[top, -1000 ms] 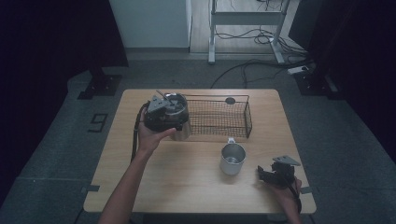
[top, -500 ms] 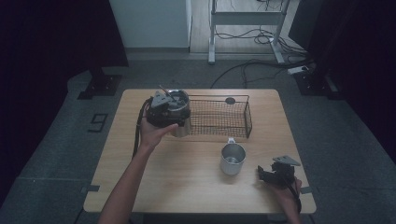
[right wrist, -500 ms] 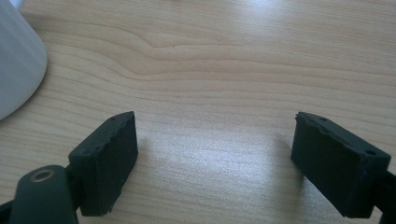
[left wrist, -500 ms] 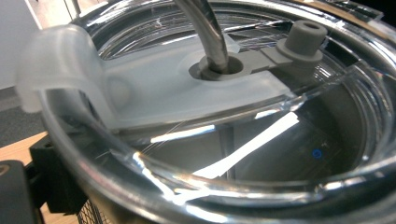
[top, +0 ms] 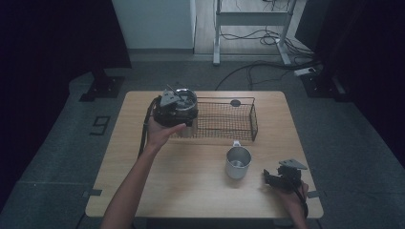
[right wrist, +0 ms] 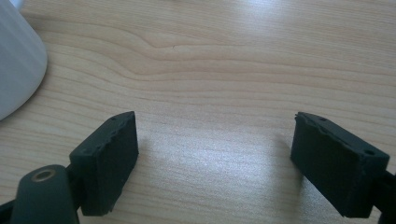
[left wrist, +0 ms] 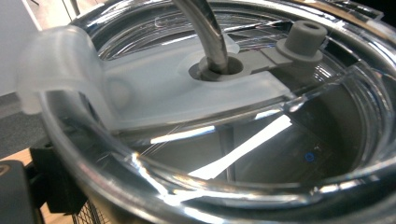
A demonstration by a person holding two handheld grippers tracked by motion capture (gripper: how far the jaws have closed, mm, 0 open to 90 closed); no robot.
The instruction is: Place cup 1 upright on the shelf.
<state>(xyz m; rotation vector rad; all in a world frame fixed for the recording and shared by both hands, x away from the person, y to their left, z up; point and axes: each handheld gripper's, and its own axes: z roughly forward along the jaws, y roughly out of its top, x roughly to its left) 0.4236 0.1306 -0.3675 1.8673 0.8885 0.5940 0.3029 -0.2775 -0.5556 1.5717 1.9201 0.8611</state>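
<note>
Glossy clear-lidded tumbler [left wrist: 233,140] (matt wooden table [right wrist: 224,60])

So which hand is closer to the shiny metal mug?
The right. The right gripper rests on the table just right of the shiny metal mug; the left gripper is farther back, at the wire basket.

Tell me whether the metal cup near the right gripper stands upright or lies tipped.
Upright: the metal cup stands on the table, its round mouth facing up.

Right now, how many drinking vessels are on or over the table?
2. A clear lidded tumbler with a metal straw at the wire basket's left end, by the left gripper. A metal mug on the table, in front of the basket.
</note>
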